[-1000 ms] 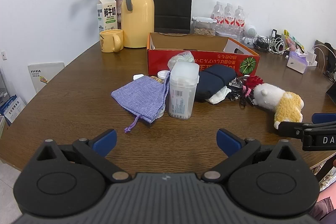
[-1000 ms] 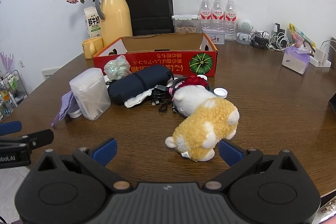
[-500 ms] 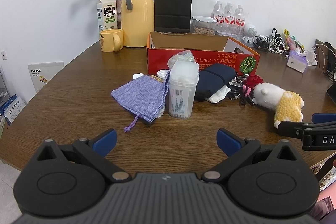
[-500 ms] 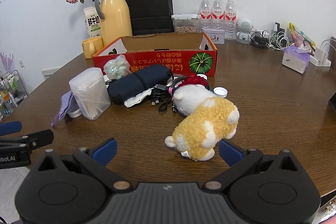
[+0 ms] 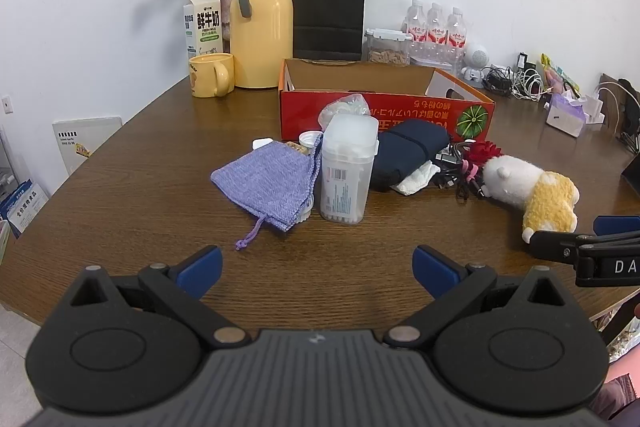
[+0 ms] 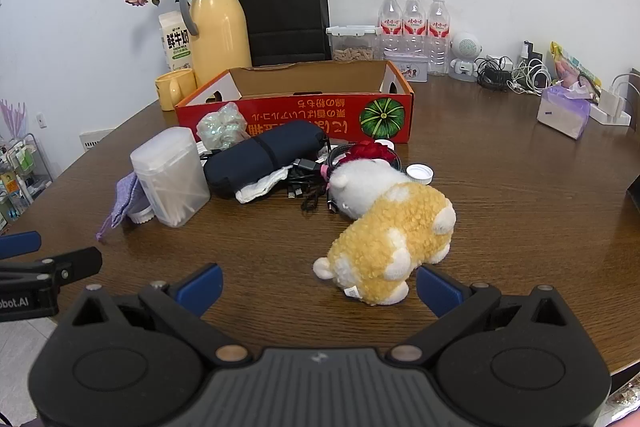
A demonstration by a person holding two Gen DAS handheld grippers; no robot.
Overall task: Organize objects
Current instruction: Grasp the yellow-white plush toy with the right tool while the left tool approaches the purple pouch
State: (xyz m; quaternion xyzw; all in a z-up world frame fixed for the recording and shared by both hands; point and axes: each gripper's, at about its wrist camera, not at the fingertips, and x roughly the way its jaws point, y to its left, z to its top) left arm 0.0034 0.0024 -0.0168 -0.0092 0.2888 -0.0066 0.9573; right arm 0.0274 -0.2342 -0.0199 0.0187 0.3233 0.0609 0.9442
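Left gripper [image 5: 316,267]: jaws apart, empty, facing purple pouch [image 5: 267,179]
Right gripper [image 6: 318,285]: jaws apart, empty, just before plush toy [image 6: 392,227]
Red box [image 6: 296,111]: open, behind clutter

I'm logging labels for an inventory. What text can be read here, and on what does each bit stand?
"鲜牛奶" and "FRESH MILK": milk carton.
"DA", cut off by the frame edge: right gripper body.
"obot.AI", cut off: left gripper body.
Upside-down yellow characters on the red box: too distorted to read reliably.
Water bottles labels, cotton swab box barcode label: too small to read.
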